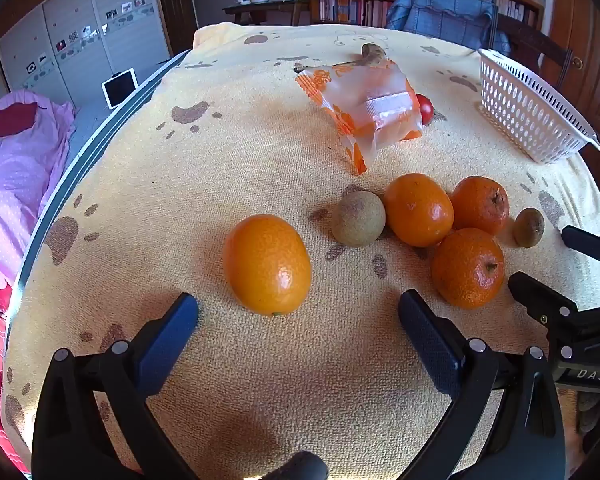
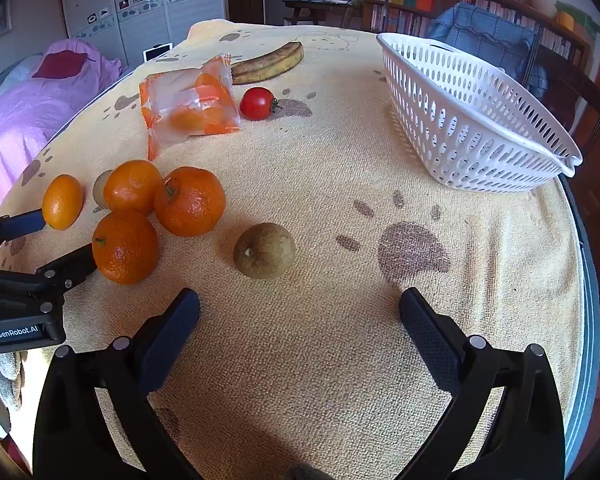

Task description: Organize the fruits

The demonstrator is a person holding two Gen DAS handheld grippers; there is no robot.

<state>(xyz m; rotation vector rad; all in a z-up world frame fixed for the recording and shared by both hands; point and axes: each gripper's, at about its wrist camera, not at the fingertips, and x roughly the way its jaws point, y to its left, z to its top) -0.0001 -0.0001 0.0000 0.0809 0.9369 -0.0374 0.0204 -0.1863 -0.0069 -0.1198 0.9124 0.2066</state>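
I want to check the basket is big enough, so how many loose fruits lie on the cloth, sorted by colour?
Orange: 4, one smooth oval orange fruit and three round stemmed tangerines
Brown-green: 2, round rough-skinned fruits
Red: 1, small round tomato
Yellow-brown: 1, spotted banana
Total: 8, not counting the sealed orange plastic packet. The white perforated plastic basket holds none that show.

Bare cloth [image 2: 340, 168] between basket [image 2: 460, 120] and brown fruit [image 2: 264, 251] lies open; clustered oranges [image 2: 172, 208] block the left.
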